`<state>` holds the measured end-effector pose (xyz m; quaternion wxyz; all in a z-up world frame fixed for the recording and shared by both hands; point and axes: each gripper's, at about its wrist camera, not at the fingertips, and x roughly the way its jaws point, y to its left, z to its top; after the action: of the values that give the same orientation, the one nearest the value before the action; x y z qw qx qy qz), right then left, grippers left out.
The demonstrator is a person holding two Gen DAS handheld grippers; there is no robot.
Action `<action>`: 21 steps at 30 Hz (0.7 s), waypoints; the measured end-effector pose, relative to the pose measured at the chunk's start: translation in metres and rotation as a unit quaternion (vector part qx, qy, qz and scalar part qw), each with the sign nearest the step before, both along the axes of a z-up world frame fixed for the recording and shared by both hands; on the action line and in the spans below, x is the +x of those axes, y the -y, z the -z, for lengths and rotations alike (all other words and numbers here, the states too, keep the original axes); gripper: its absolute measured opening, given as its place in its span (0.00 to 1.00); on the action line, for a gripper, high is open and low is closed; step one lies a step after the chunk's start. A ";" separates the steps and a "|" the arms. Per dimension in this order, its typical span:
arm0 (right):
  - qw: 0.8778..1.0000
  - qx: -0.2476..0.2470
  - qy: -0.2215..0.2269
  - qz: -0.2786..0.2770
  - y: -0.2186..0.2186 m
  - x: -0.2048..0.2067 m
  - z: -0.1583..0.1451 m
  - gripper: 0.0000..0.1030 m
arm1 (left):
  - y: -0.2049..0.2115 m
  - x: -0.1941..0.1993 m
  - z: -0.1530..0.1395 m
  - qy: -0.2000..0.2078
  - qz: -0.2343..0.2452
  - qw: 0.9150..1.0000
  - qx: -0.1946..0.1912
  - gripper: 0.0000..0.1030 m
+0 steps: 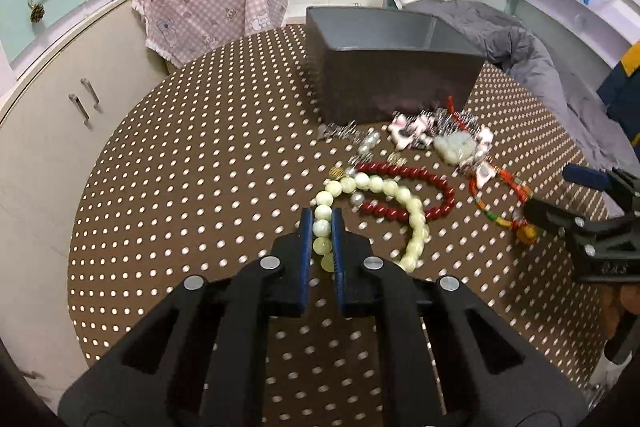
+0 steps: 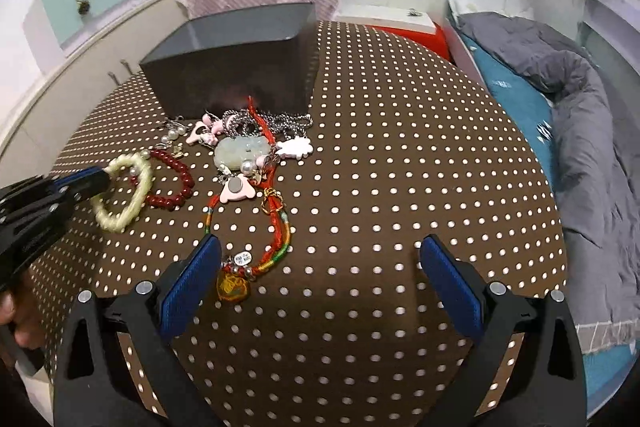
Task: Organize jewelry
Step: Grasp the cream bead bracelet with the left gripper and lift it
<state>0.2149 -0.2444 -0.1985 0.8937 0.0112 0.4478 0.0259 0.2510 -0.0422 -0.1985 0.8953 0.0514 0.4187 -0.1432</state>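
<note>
The left tool (image 1: pixel 322 227) is clamped on the pale bead bracelet (image 1: pixel 414 223); the right tool (image 2: pixel 320 263) stands apart. Lifting may drag the touching red bracelet (image 1: pixel 424 187).

legible text: none that i can read. one small silver tag (image 2: pixel 241 259) on the red cord bracelet (image 2: pixel 276 227) by my right fingers carries marks, too small to make out.

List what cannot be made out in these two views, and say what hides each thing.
- Grey box contents: both views, its walls hide the floor.
- Pale green bead bracelet: left view, the left gripper covers its near end.
- Silver tag lettering: right view, too small.
</note>
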 end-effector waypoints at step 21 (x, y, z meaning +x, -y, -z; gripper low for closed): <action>0.995 0.013 0.015 -0.095 -0.021 0.010 -0.016 0.03 | -0.021 -0.005 -0.009 0.013 -0.012 0.998 -0.053 0.09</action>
<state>0.2247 -0.2238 -0.1821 0.8937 -0.0207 0.4328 0.1168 0.2458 -0.0207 -0.1891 0.9038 0.0013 0.3994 -0.1539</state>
